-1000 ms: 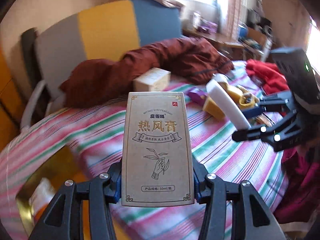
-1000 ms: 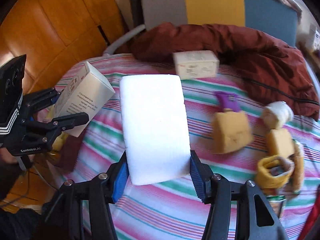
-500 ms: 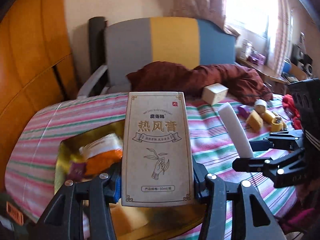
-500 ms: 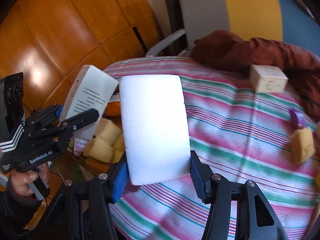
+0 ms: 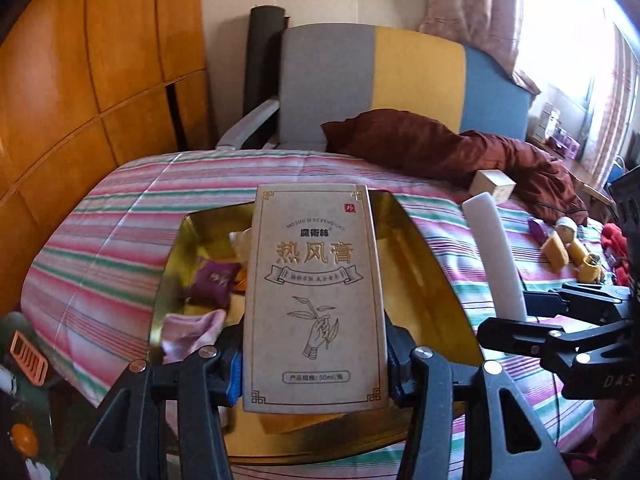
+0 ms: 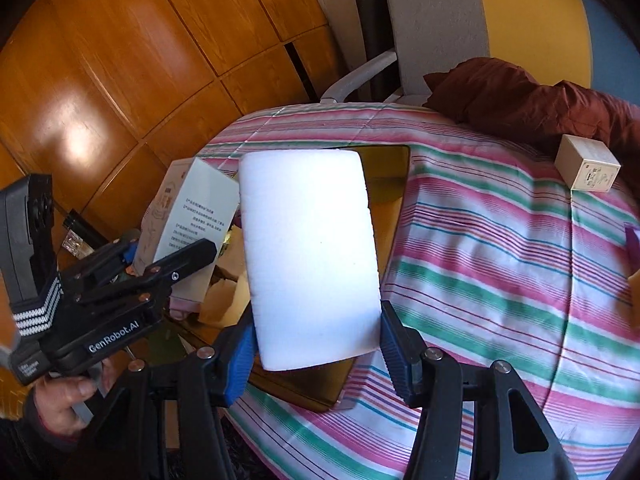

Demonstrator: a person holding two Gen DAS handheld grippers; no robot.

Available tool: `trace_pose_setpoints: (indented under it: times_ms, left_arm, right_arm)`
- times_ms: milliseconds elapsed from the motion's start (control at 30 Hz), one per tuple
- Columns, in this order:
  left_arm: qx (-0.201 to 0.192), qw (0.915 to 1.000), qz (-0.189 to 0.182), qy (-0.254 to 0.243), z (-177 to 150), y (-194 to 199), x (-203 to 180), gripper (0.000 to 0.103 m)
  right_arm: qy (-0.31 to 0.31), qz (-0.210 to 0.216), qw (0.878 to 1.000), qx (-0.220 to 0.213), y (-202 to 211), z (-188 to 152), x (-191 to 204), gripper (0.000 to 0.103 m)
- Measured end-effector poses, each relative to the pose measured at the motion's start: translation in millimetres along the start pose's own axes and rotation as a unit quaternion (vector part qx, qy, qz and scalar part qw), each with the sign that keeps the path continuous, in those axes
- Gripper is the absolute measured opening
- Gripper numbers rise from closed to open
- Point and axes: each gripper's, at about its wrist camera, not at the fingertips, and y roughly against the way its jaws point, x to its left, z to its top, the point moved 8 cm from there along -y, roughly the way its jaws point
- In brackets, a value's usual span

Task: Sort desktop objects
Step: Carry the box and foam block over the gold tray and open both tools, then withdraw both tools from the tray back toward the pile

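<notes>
My left gripper (image 5: 314, 364) is shut on a tall beige ointment box (image 5: 314, 296) with gold Chinese lettering, held upright above a gold tray (image 5: 412, 248). My right gripper (image 6: 316, 344) is shut on a white foam block (image 6: 310, 252), held over the same gold tray (image 6: 394, 176). The foam block also shows edge-on in the left wrist view (image 5: 494, 256), and the ointment box shows in the right wrist view (image 6: 196, 212). The tray holds a purple pouch (image 5: 214, 280), a pink cloth (image 5: 192, 332) and yellow sponge pieces (image 6: 228, 300).
The tray sits on a striped tablecloth (image 6: 500, 264). A small cream box (image 6: 586, 168) lies by a maroon jacket (image 5: 440, 148). Yellow sponge pieces and small items (image 5: 568, 252) lie at the right. A grey, yellow and blue chair (image 5: 400, 84) stands behind; wooden panels (image 6: 120, 80) at the left.
Both grippers have swung left with their loads, from the scattered sponge pieces to above the gold tray, which now fills the middle of both views.
</notes>
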Motion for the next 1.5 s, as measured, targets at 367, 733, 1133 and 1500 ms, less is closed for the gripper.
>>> trace_pose_setpoints:
  times_ms: [367,733,1133,1500]
  left_arm:
    - [0.010,0.9980,0.001,0.062,-9,-9,38,0.052]
    - [-0.001,0.9960,-0.013,0.089,-8,-4,59,0.073]
    - [-0.061,0.9962,0.035,0.052,4,30,49,0.073]
    - [-0.051,0.9980,-0.035,0.012,14,29,-20,0.072]
  right_arm:
    - [0.005,-0.018,1.000,-0.002,-12,5,16,0.058]
    - [0.028,-0.010,0.999,0.012,-30,-2,31,0.078]
    - [0.058,-0.042,0.997,-0.012,-3,-16,27,0.078]
    - [0.084,-0.127,0.985,-0.081,57,-19,-3,0.091]
